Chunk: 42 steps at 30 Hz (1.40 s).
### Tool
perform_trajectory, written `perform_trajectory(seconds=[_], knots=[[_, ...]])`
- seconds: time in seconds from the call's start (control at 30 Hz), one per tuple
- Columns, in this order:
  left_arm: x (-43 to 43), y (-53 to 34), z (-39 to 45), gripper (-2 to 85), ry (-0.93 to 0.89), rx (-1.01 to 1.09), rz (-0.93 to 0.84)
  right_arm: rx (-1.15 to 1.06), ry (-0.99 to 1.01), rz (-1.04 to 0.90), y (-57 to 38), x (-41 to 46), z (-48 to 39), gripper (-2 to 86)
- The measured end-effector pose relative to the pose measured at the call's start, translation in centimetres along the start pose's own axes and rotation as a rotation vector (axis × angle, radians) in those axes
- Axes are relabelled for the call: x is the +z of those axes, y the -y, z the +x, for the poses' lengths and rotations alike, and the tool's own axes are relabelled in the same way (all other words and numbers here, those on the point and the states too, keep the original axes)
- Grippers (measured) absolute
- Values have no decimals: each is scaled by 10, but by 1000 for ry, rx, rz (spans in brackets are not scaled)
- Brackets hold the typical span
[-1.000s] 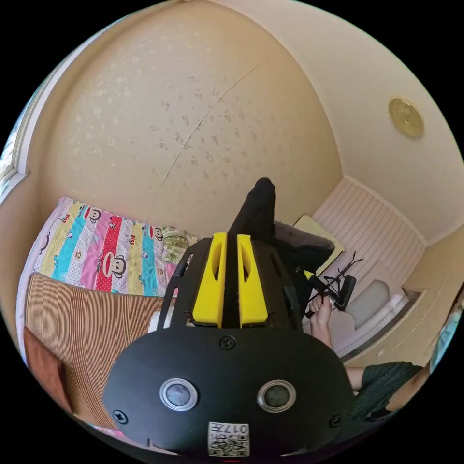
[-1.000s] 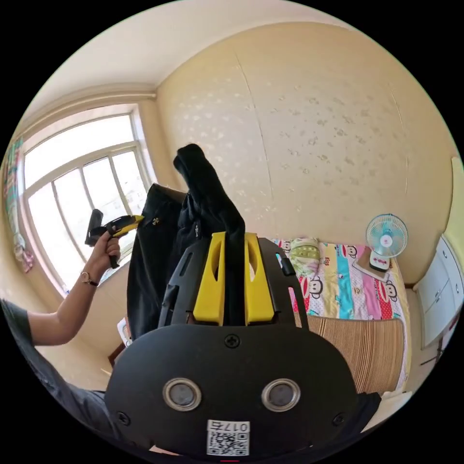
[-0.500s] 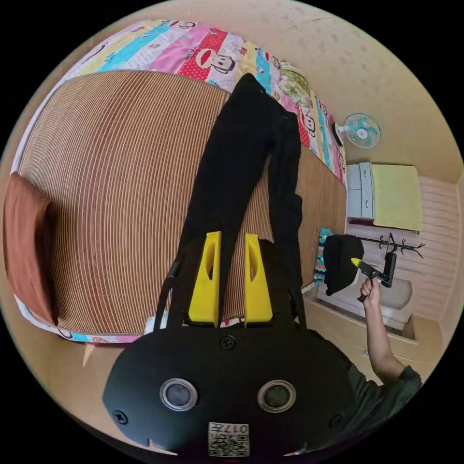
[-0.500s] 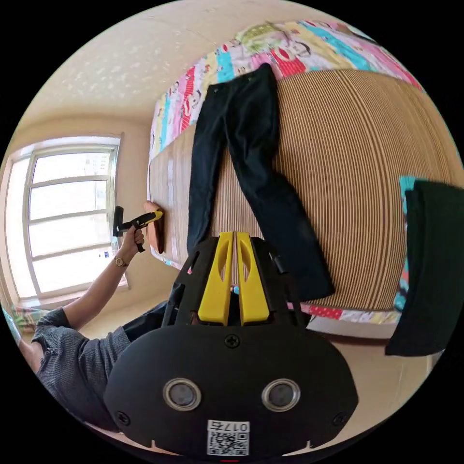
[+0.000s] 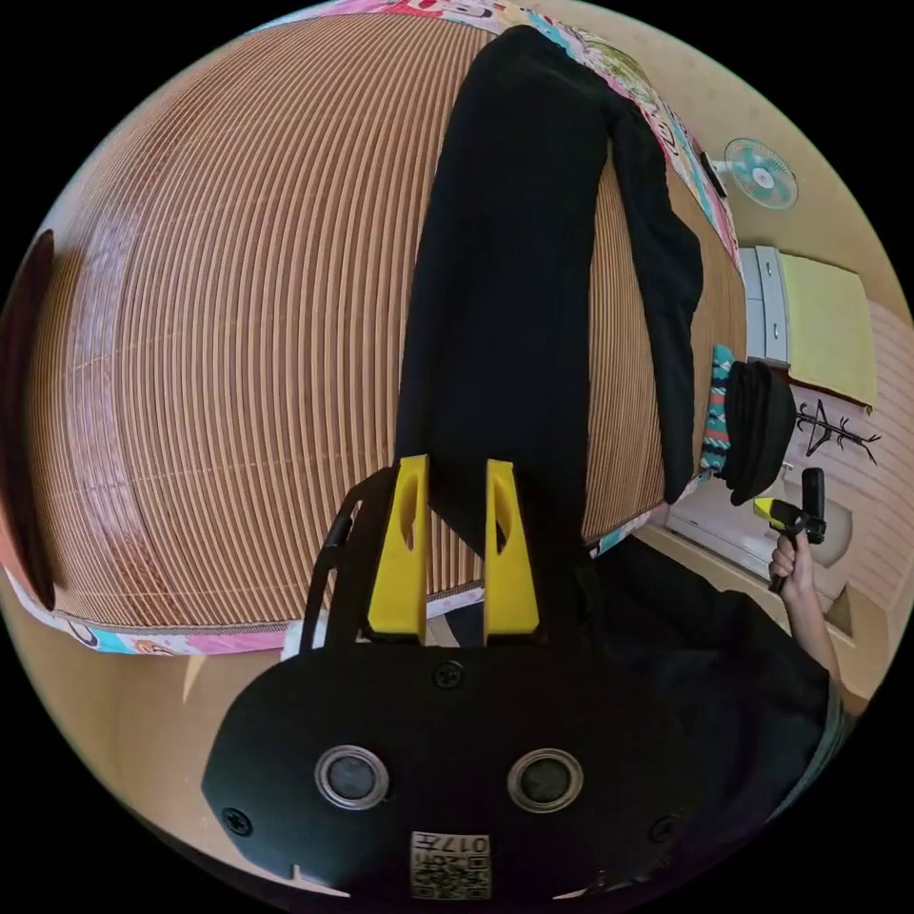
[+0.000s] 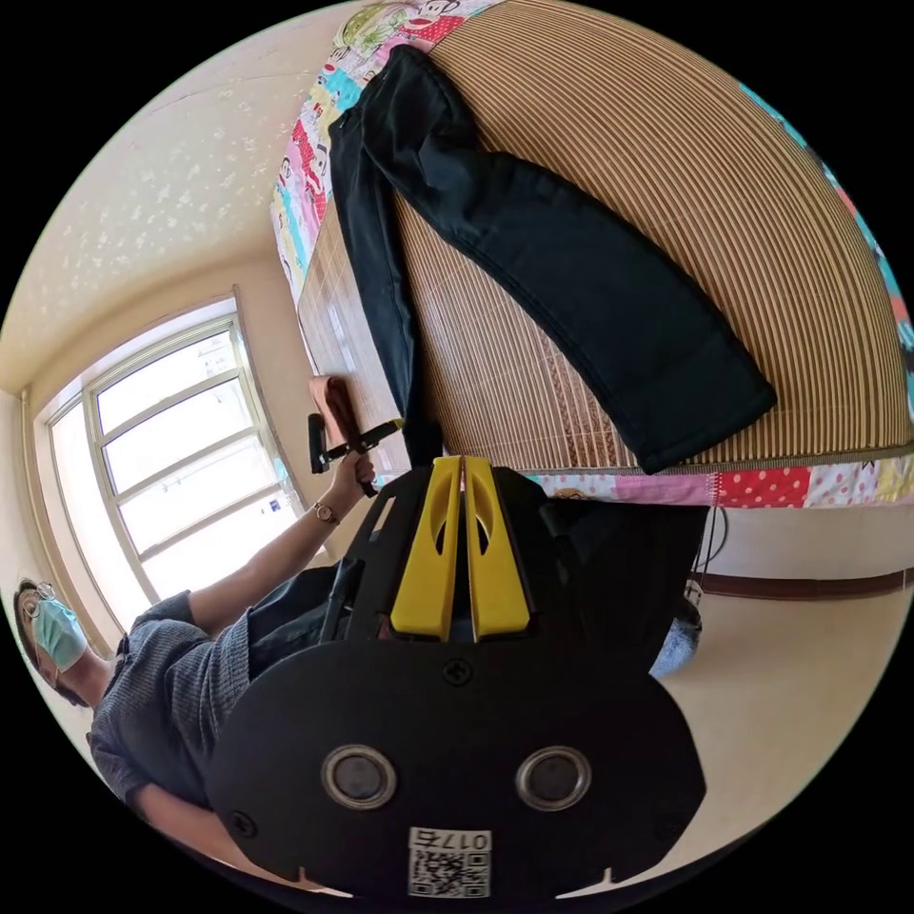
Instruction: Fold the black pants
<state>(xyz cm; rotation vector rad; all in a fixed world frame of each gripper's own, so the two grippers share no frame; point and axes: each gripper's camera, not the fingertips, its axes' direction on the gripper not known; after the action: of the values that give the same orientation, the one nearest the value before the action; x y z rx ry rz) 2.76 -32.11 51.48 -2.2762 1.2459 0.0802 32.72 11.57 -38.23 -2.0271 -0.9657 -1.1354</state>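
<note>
The left tongs (image 5: 453, 557) were spread, hanging over the near end of a pant leg at the bed's edge, pinching nothing. The pants (image 5: 505, 286) lay flat and full length on the bed's slatted mat (image 5: 238, 333), legs parted in a V, waist toward the far side. The right tongs (image 6: 461, 552) were pressed together and empty, held off the bed edge. By the look of it, only the spreading was done; every fold was left.
</note>
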Motion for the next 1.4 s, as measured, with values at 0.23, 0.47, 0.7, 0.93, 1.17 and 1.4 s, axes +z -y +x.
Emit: perform_trajectory(seconds=[0.23, 0.47, 0.7, 0.93, 1.17, 1.4], knots=[[-87, 5, 15, -7, -852, 397, -26, -40, 84, 29, 1, -54, -61, 4], [-77, -28, -57, 16, -189, -76, -151, 7, 34, -12, -6, -81, -85, 9], [-96, -27, -84, 98, -232, -223, -73, 30, -203, -69, 8, -121, -112, 71], [-121, 2, -33, 8, -284, -162, -203, -34, -599, -212, 65, -154, -117, 125], [-136, -11, 27, -5, -645, -146, -158, 3, -531, -246, 72, -172, -72, 107], [-85, -50, 17, -6, -1074, -718, 44, -46, -183, -273, -11, -199, -39, 40]])
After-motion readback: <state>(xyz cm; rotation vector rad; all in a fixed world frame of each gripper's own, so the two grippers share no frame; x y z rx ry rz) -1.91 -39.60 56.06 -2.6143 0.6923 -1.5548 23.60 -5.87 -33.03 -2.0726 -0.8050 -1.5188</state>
